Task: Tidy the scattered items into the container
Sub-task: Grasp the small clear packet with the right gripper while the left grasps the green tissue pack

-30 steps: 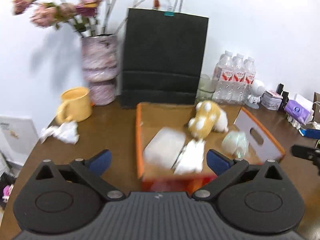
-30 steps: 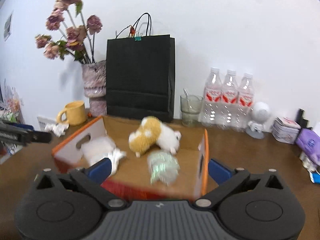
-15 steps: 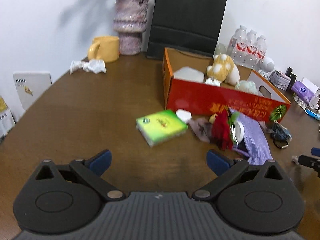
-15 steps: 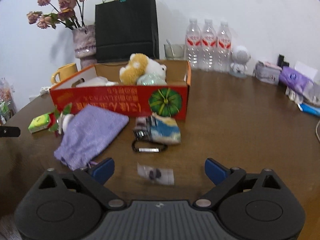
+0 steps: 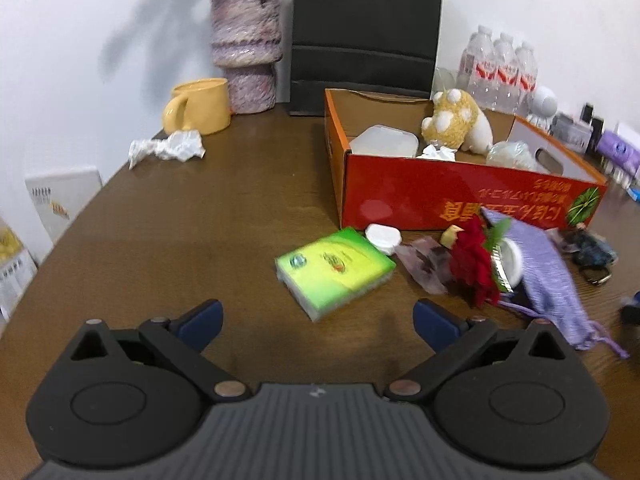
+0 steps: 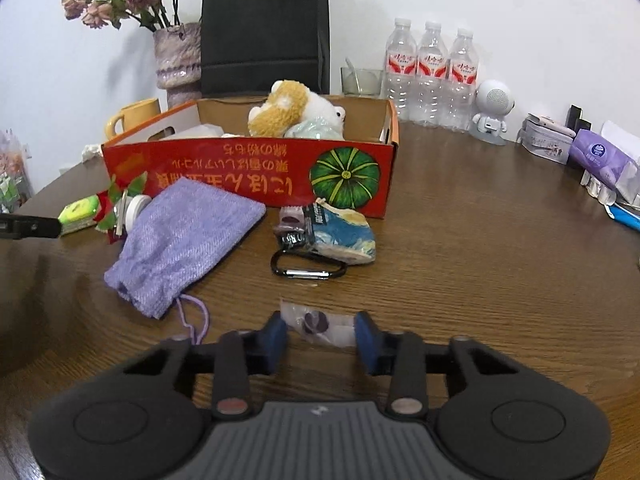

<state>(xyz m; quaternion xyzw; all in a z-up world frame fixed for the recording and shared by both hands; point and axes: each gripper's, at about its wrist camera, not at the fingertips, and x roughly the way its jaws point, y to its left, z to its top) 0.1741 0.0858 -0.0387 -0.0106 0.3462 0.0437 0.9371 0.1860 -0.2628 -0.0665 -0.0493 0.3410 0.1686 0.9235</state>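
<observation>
So the right gripper (image 6: 320, 334) is down low over the brown table (image 6: 480, 272) with its jaws closing in on a small clear plastic packet (image 6: 316, 322) that has something dark purple inside; the packet sits right between the blue pads, though I can't tell if they're actually pressing on it; the left gripper (image 5: 316, 318) hangs with its jaws spread wide and nothing in them, pointed at a green tissue pack (image 5: 334, 270) lying flat just ahead of it; the container is a red cardboard box (image 6: 248, 174) with a green pumpkin printed on its side, sitting toward the back of the table; inside it there's a yellow-and-white plush toy (image 6: 294, 108), a white plastic lid-looking thing (image 5: 384, 142) and a pale greenish bundle (image 5: 510, 154); still scattered in front of the box: a lilac drawstring pouch (image 6: 184, 240), a red fake rose (image 5: 474, 266), a little white jar (image 5: 383, 237), and a blue patterned pouch (image 6: 344, 240) clipped to a black carabiner (image 6: 308, 268); over by the wall there's a yellow mug (image 5: 200, 106) with a crumpled tissue (image 5: 168, 147) just in front of it, a black paper bag (image 6: 266, 32) and three water bottles (image 6: 430, 76)
</observation>
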